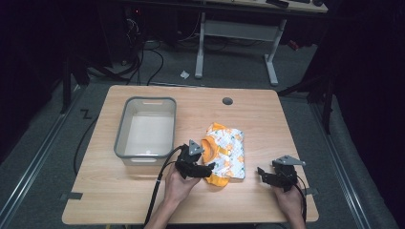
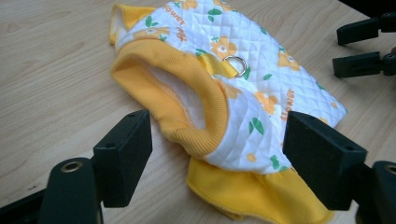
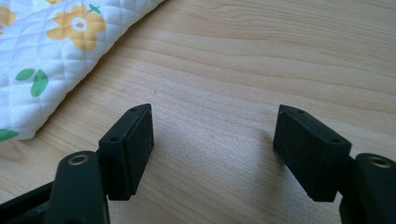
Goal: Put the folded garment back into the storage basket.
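A small quilted white garment [image 1: 225, 149] with orange flowers, yellow ribbed trim and a metal ring [image 2: 236, 64] lies flat on the wooden table [image 1: 267, 124], right of centre. My left gripper [image 1: 206, 168] is at its near left corner, tilted toward it. In the left gripper view the jaws [image 2: 217, 135] stand wide, with the garment [image 2: 247, 84] lying beyond and below them and neither pad pressing on it. My right gripper [image 1: 261, 172] rests to the right of the garment, open over bare wood [image 3: 212, 140], with the garment's edge [image 3: 46, 56] off to its left.
A grey plastic tub [image 1: 122, 131], with nothing in it, stands on the left half of the table. A round cable hole [image 1: 227, 101] sits near the far edge. Beyond the table are a white desk frame [image 1: 236, 31] and cables on the floor.
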A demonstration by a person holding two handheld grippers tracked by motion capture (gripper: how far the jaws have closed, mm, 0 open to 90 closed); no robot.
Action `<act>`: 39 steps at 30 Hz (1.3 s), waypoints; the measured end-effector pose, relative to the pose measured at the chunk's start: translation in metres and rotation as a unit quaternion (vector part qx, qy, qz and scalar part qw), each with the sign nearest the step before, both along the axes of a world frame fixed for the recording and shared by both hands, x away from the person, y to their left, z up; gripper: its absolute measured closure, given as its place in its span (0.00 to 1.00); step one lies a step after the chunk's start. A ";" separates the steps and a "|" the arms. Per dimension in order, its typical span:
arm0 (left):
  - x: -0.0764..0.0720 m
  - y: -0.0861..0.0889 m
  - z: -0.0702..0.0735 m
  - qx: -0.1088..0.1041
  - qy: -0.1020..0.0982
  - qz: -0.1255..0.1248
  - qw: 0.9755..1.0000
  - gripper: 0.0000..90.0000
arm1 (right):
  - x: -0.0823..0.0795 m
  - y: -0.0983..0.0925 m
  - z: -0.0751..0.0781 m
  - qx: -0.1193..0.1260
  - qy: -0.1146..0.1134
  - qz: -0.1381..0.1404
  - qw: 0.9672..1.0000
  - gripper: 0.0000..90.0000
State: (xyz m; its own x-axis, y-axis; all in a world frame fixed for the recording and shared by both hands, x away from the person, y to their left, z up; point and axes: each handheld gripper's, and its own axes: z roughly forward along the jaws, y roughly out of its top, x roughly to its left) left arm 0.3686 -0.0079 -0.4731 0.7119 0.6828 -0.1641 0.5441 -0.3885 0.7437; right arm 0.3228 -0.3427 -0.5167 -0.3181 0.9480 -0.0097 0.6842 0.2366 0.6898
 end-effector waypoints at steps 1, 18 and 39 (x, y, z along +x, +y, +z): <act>0.003 -0.002 0.001 0.003 0.004 -0.005 1.000 0.26 | 0.000 0.000 0.000 0.000 0.000 0.000 1.000 0.33; 0.029 -0.027 -0.001 0.020 0.025 -0.011 0.999 0.24 | 0.000 0.000 0.000 0.000 0.000 0.000 1.000 0.33; 0.052 -0.062 -0.031 0.085 0.065 0.007 0.994 0.20 | 0.000 0.000 0.000 0.001 0.000 -0.001 1.000 0.33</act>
